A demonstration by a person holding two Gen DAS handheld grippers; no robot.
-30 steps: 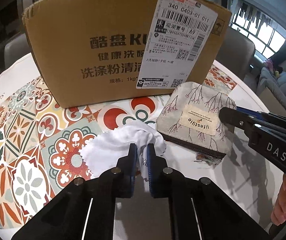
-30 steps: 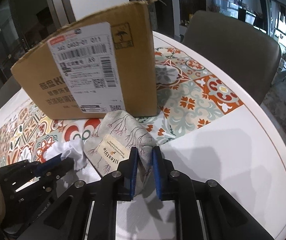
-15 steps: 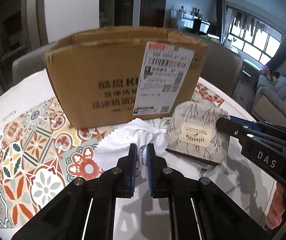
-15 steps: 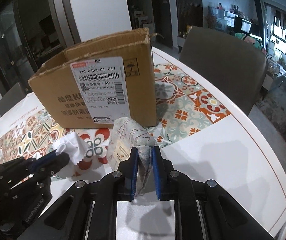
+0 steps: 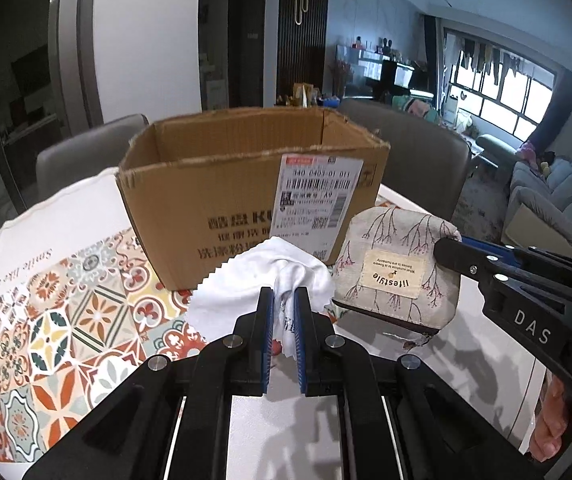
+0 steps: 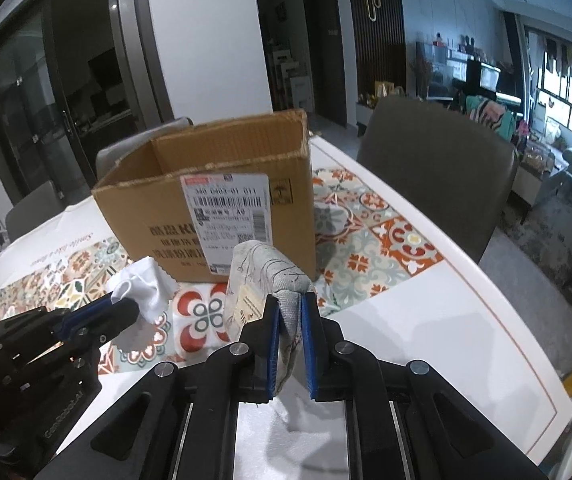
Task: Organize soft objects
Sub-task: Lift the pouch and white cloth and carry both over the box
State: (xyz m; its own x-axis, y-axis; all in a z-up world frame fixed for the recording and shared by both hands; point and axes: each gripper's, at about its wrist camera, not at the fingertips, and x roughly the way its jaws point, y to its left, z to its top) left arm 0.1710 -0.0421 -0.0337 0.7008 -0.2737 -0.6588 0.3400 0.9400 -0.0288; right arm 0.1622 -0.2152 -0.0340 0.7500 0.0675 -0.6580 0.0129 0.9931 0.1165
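Both tongs are clamped on cloth goods and held up in front of the cardboard box (image 5: 245, 200). Left tongs (image 5: 283, 312) pinch a bunched white cloth (image 5: 253, 276) between their blue pads; right tongs (image 6: 290, 320) are closed on one edge of a grey printed pouch (image 6: 261, 276), which hangs from that pinch with its label facing sideways. From the left wrist view the pouch (image 5: 398, 264) sits just to the right of the cloth, both on the near side of the box and lower than its rim. The box stands open-topped on the patterned tablecloth (image 5: 65, 320), its shipping label toward the cameras; its floor is hidden, so what lies inside cannot be told.

The step in hand looks like carrying both items up and over the near wall of the box. To do it well, each piece should clear the torn cardboard rim fully before it is let go, since dangling cloth could snag there. The pouch, being stiffer and heavier, may swing; lowering it inside before opening the pads would keep it from tipping out. Keeping the two tongs apart over the opening avoids a knock.

Count: one box, one white cloth, one pouch, two tongs, and at least two grey chairs (image 6: 438, 168) behind the box.
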